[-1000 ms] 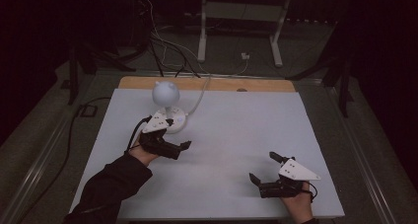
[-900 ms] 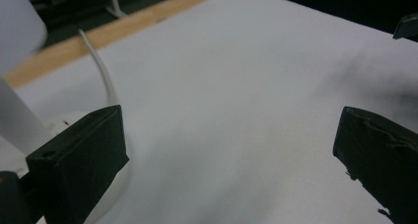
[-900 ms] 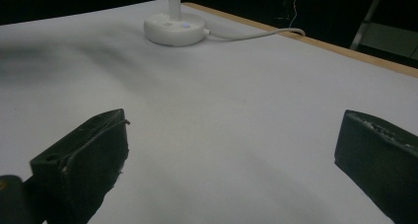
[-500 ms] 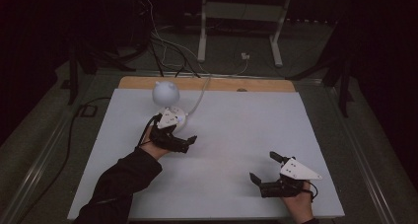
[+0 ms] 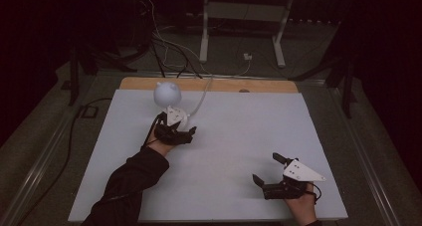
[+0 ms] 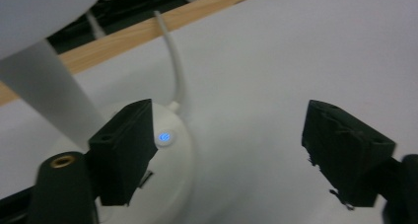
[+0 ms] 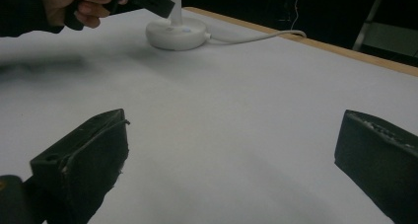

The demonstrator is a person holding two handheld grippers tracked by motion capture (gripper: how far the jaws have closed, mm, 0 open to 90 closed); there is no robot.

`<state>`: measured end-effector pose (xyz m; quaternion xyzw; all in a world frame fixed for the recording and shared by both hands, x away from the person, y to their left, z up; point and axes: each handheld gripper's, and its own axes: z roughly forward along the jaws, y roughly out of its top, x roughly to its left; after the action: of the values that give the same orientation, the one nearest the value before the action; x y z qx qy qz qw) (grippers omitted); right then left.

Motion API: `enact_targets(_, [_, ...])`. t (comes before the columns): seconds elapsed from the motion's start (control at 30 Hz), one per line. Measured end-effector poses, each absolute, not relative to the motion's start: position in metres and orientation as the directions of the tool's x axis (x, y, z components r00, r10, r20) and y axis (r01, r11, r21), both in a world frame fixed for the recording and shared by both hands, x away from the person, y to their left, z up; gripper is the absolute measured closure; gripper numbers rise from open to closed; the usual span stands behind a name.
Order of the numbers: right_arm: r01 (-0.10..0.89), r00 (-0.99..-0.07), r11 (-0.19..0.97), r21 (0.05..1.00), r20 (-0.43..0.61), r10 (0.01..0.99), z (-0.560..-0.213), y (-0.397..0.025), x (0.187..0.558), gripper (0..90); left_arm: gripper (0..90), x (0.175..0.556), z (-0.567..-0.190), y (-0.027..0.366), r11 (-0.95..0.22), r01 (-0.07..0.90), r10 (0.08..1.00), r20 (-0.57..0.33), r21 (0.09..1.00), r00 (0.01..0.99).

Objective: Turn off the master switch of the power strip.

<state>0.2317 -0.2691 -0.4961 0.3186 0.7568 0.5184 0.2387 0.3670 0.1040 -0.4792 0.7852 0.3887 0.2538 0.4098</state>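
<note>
dim room — table (image 5: 239, 136) lit | edges dark | close fingers (image 6: 123, 155) perhaps blurred

one lamp (image 5: 167, 100), one cable (image 7: 256, 37), two tools

In the left gripper view we see the small white lamp's round base (image 6: 162, 155) partly behind one black jaw, its globe head cut off at the top edge.

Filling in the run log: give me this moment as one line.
left hand-held gripper: open, over lamp base | button: lit blue | right hand-held gripper: open, idle on table
</note>
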Motion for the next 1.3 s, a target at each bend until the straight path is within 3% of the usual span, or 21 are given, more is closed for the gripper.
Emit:
enact_targets(0.1, [0.233,-0.683,0.259,0.937,-0.032,0.729,-0.496,-0.269,0.232,0.0,30.5,0.370,-0.482,0.103,-0.362,0.403,0.828,0.091,0.841,0.553])
enact_targets(0.17, [0.233,-0.683,0.255,0.938,-0.028,0.730,-0.496,-0.269,0.232,0.0,40.1,0.372,-0.483,0.102,-0.363,0.401,0.830,0.097,0.841,0.549])
enact_targets(0.2, [0.235,-0.684,0.251,0.939,-0.024,0.729,-0.496,-0.269,0.231,0.0,49.4,0.373,-0.484,0.102,-0.363,0.406,0.837,0.102,0.839,0.538])
enact_targets(0.3, [0.237,-0.685,0.250,0.939,-0.020,0.728,-0.496,-0.270,0.232,0.0,57.5,0.376,-0.484,0.101,-0.370,0.406,0.850,0.129,0.836,0.510])
enact_targets(0.47, [0.238,-0.687,0.247,0.939,-0.017,0.727,-0.495,-0.270,0.231,0.0,81.8,0.384,-0.484,0.101,-0.384,0.404,0.859,0.161,0.830,0.487])
enact_targets(0.57, [0.240,-0.688,0.245,0.940,-0.013,0.725,-0.495,-0.270,0.231,0.0,88.2,0.388,-0.485,0.100,-0.405,0.409,0.858,0.186,0.818,0.479])
enact_targets(1.1, [0.239,-0.688,0.240,0.941,-0.010,0.726,-0.495,-0.271,0.231,0.0,90.0,0.401,-0.504,0.093,-0.526,0.392,0.819,0.325,0.755,0.472])
enact_targets(1.3, [0.241,-0.686,0.243,0.940,-0.012,0.728,-0.495,-0.271,0.231,0.0,90.0,0.404,-0.507,0.089,-0.534,0.402,0.818,0.333,0.744,0.469])
